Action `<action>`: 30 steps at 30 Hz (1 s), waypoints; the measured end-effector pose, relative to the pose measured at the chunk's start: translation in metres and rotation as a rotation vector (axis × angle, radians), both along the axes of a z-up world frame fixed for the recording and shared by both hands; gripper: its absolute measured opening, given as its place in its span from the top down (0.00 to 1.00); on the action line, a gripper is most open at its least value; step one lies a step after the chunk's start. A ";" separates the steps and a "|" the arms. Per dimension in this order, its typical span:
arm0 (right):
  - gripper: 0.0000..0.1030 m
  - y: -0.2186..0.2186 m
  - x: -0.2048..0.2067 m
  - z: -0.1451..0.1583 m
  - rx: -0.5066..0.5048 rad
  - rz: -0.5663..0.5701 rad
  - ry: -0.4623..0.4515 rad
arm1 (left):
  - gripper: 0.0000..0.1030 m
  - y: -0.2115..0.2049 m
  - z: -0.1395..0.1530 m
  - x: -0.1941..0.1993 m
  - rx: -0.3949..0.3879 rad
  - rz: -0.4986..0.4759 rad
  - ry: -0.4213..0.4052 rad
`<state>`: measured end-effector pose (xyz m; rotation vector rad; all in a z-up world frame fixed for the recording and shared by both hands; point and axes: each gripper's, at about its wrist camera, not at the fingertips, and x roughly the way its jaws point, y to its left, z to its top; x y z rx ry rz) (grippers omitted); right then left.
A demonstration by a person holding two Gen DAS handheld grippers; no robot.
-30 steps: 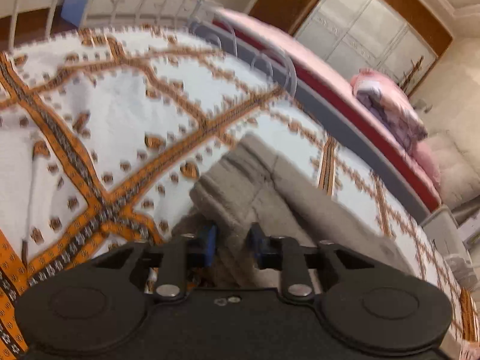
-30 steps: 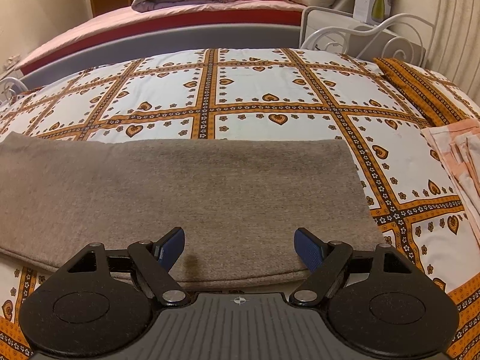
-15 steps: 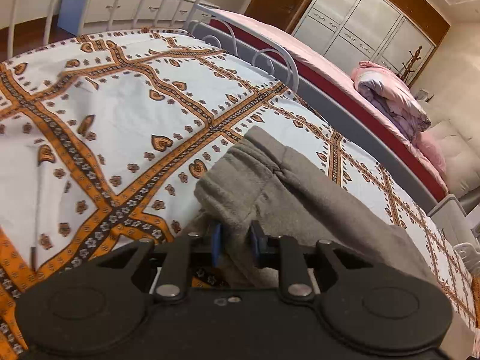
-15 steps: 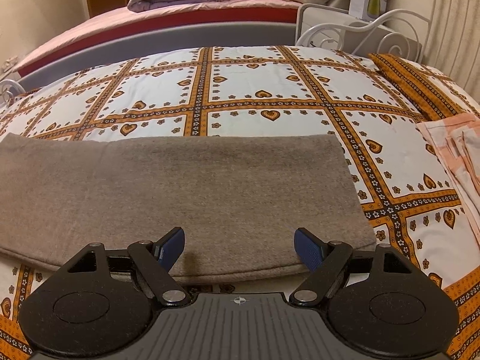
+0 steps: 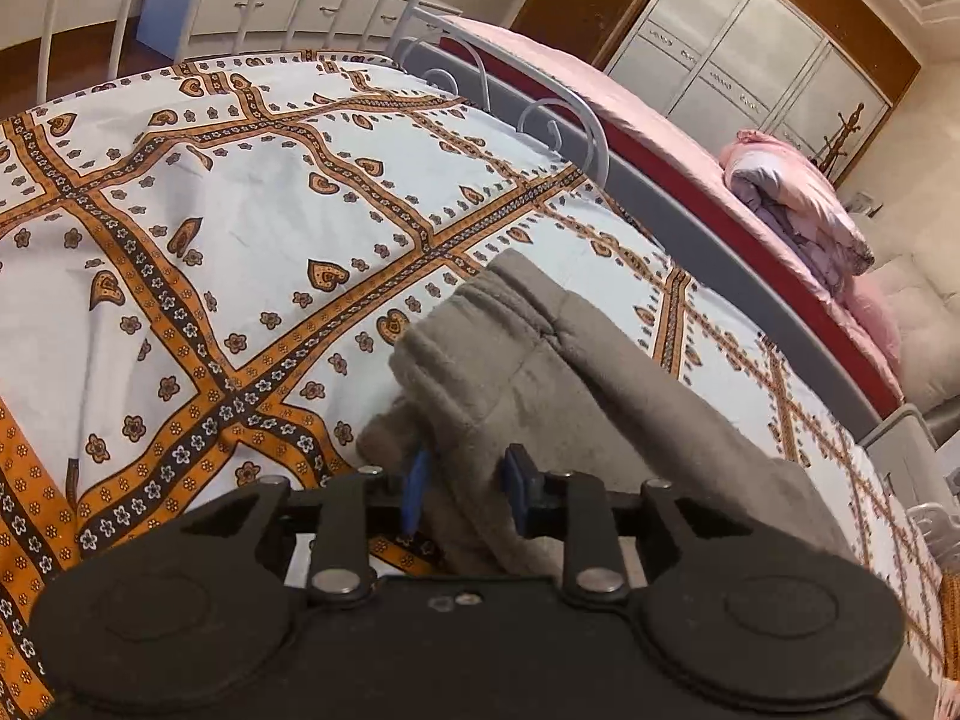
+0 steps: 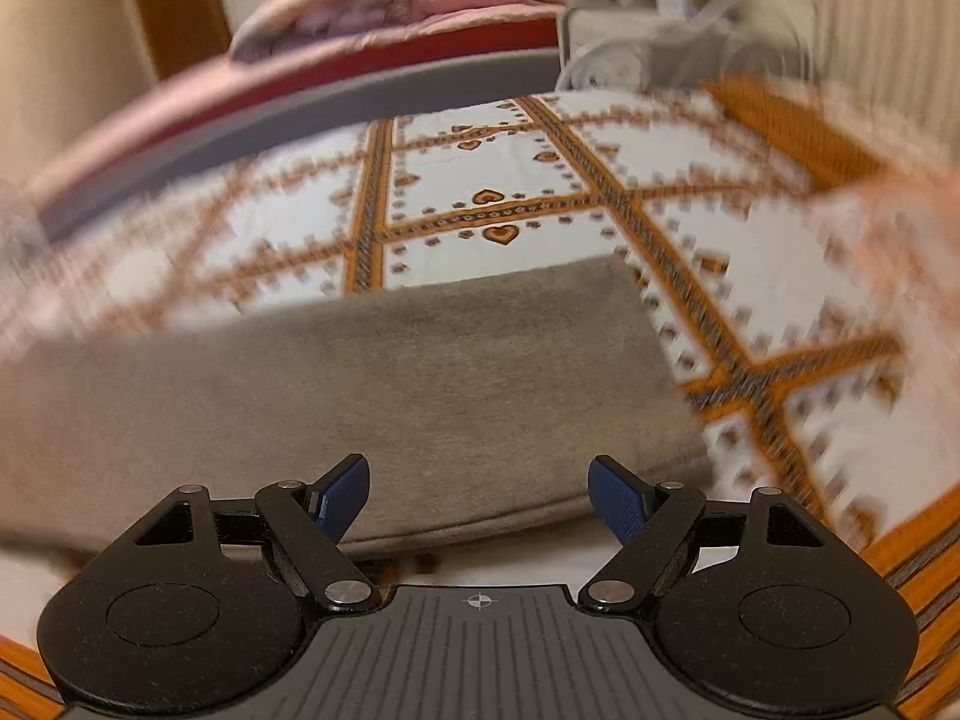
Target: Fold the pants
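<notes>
Pants point(image 5: 540, 384) on bedspread point(image 5: 252, 240), waistband end bunched.
My left gripper point(image 5: 465, 489), jaws just eased apart, still pinches the waistband; my right gripper point(image 6: 479, 495) gapes, empty.

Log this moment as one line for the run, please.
task: fold pants | left gripper: jaws just eased apart, grey pants waistband between pads | right gripper: open, empty, over pants leg | bedspread underneath

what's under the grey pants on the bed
The grey pants lie on the heart-patterned bedspread, which shows all around them. Whatever is directly beneath the fabric is covered.
</notes>
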<state>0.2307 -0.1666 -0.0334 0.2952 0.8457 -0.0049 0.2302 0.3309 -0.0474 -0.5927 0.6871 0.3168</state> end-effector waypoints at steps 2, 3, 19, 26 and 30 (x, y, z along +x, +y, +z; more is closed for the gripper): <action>0.23 -0.018 -0.006 0.002 0.063 -0.060 -0.004 | 0.78 0.000 0.000 -0.001 0.003 0.000 -0.002; 0.23 -0.027 -0.008 0.003 0.091 -0.096 -0.001 | 0.76 0.002 0.000 -0.002 -0.001 0.008 -0.004; 0.58 -0.102 -0.009 -0.018 0.459 -0.377 0.031 | 0.58 0.007 -0.004 -0.010 -0.011 0.028 0.010; 0.92 -0.098 -0.002 -0.022 0.394 -0.342 0.069 | 0.56 0.007 -0.007 -0.010 -0.024 0.022 0.020; 0.93 -0.096 -0.013 0.000 0.331 -0.361 -0.046 | 0.56 0.007 -0.007 -0.009 -0.020 0.016 0.022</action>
